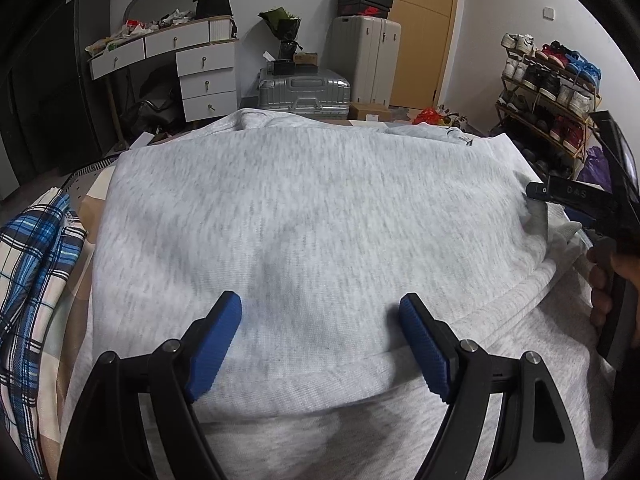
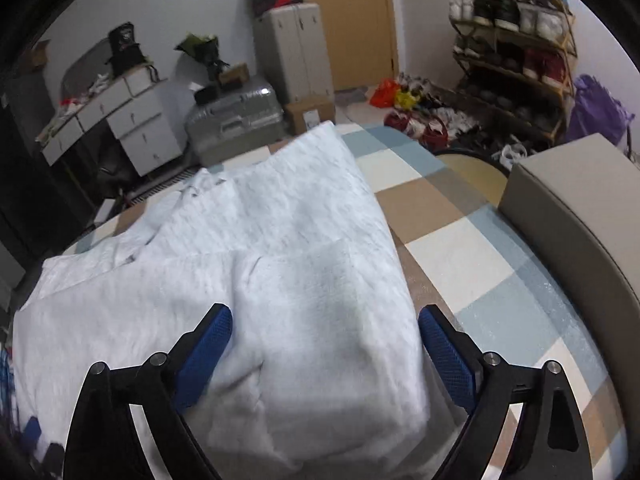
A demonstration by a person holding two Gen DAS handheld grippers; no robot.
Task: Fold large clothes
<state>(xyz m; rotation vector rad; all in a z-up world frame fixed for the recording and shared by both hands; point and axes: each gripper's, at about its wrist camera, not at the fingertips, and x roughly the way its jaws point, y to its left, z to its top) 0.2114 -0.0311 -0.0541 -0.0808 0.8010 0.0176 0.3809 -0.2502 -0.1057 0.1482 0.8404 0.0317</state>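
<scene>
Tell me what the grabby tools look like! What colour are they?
Each tool has two black, angular plastic arms with round silver bolts at the joints. Both the left tool and the right tool end in bright blue fingers with a bumpy, ridged surface. From the left camera, the other tool's black body shows pale letters, and a bare hand holds it. No cables or sleeves show.

White walls are enclosing the room; a wooden door [image 1: 424,32], white drawer desk [image 1: 192,68], suitcases [image 1: 304,90] and shoe rack [image 1: 548,92] are standing beyond the bed [image 2: 480,248].
</scene>
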